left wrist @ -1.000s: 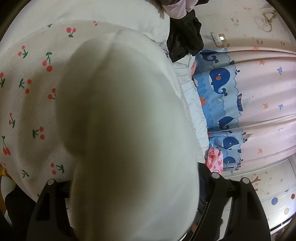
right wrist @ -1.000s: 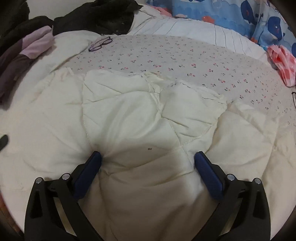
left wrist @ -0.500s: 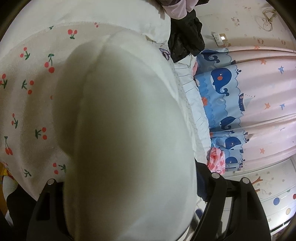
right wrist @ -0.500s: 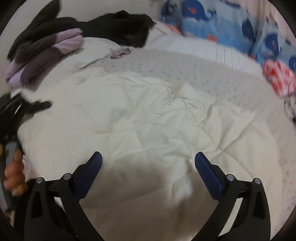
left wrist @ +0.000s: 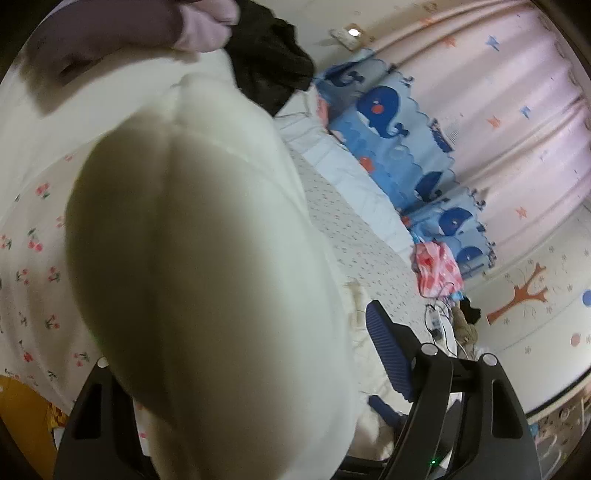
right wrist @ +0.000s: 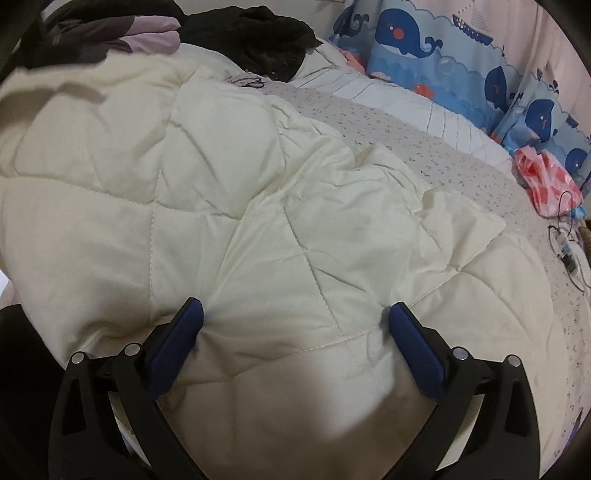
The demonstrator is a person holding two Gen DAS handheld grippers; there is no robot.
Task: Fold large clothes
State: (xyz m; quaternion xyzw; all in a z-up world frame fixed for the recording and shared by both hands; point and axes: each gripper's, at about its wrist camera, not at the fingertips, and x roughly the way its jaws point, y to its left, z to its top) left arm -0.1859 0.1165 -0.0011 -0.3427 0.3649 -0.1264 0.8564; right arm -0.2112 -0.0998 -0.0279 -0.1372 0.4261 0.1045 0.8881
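A cream quilted comforter [right wrist: 258,206] lies bunched on the bed with its corner [right wrist: 484,225] folded over toward the right. My right gripper [right wrist: 295,317] is open, its blue pads [right wrist: 177,339] pressed down into the comforter's near part. In the left wrist view a thick fold of the comforter [left wrist: 199,266] bulges between the fingers of my left gripper [left wrist: 236,339] and hides the left one. The right blue pad [left wrist: 388,350] stands clear of the fabric, so the jaws look spread wide.
A cherry-print sheet [left wrist: 33,258] covers the bed. Dark and lilac clothes [right wrist: 236,33] are piled at the head. A whale-print curtain [right wrist: 443,48], a pink bag [right wrist: 546,181] and a charger cable [right wrist: 569,254] lie along the right side.
The right gripper lifted off the comforter, then pressed down on it again nearer its left side. The left gripper swung up and right with the fold still over it; its right pad now shows.
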